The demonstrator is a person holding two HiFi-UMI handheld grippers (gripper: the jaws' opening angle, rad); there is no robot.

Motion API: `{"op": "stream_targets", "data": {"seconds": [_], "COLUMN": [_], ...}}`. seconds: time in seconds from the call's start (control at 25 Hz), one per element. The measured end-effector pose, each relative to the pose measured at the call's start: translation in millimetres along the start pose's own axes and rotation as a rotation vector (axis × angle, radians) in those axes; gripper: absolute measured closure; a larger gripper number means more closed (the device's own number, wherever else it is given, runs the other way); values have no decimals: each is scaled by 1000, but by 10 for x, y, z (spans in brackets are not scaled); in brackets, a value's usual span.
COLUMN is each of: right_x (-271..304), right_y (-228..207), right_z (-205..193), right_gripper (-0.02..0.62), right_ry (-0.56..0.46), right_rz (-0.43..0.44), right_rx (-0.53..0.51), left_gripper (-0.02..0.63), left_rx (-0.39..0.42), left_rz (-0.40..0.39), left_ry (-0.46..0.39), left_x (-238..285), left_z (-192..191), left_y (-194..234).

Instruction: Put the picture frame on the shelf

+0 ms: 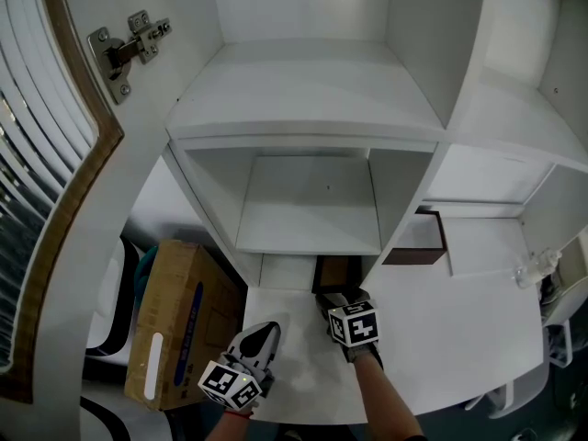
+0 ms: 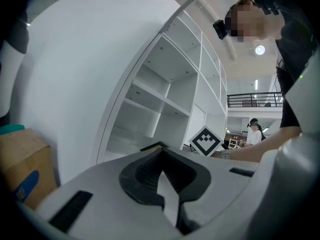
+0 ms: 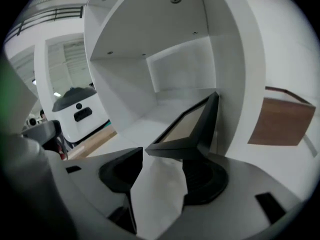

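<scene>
The picture frame (image 1: 335, 272) is dark-edged with a beige inside. It stands on the lowest shelf (image 1: 287, 272) of the white shelf unit and leans against the upright divider (image 1: 397, 211). In the right gripper view the frame (image 3: 192, 126) tilts against that divider, its near corner above the gap between the jaws. My right gripper (image 1: 333, 299) (image 3: 160, 171) is open; the left pad stands clear of the frame. My left gripper (image 1: 262, 331) (image 2: 162, 171) rests to the left, jaws together, holding nothing.
A brown box (image 1: 418, 237) (image 3: 280, 121) sits in the compartment to the right of the divider. A cardboard box (image 1: 175, 320) stands on the floor at the left, beside the open cabinet door (image 1: 55, 200) with its hinge (image 1: 129, 49). A person (image 2: 255, 131) stands far off.
</scene>
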State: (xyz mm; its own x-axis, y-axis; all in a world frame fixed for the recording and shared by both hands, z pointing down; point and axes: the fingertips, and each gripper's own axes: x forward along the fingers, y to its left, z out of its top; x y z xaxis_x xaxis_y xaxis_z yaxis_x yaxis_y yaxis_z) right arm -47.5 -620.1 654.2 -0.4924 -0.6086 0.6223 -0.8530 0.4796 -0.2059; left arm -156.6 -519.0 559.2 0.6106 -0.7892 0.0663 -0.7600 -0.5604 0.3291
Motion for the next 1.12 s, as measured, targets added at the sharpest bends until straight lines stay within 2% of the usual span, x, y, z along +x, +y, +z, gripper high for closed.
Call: {"op": "stream_targets", "data": {"seconds": [0.12,0.16,0.4,0.52,0.6,0.64,1.12], "right_x": [-1,-8,-37,-53,-67,-70,-137], "right_y": [-59,-81,-125,-114,-130,-141,-106], "right_z": [-52,-56,-62,-60,-55,-53,7], "right_gripper": [371,393,485,519,581,589,591], "right_ry": [46,47,18,21,21,19,-16], "right_rz": [-47,-56,-36,-25,-34,-37,-3], "right_rx": [-53,-49,87,99,100,104,117], "left_gripper": [603,603,603,603,603,603,603], "left_rx": [-6,-5,-3,-3,-4,-5,-15], "left_rz": [3,3,0,-3,-1,0,3], "left_ry": [-5,-6,-8,-12,-15,-14,-22], "left_x": [-17,-21,-34,-36,-42,-47,-74], "left_z": [12,18,35,45,50,52,72], "left_y": [7,9,-7,-24,-23,-21,-32]}}
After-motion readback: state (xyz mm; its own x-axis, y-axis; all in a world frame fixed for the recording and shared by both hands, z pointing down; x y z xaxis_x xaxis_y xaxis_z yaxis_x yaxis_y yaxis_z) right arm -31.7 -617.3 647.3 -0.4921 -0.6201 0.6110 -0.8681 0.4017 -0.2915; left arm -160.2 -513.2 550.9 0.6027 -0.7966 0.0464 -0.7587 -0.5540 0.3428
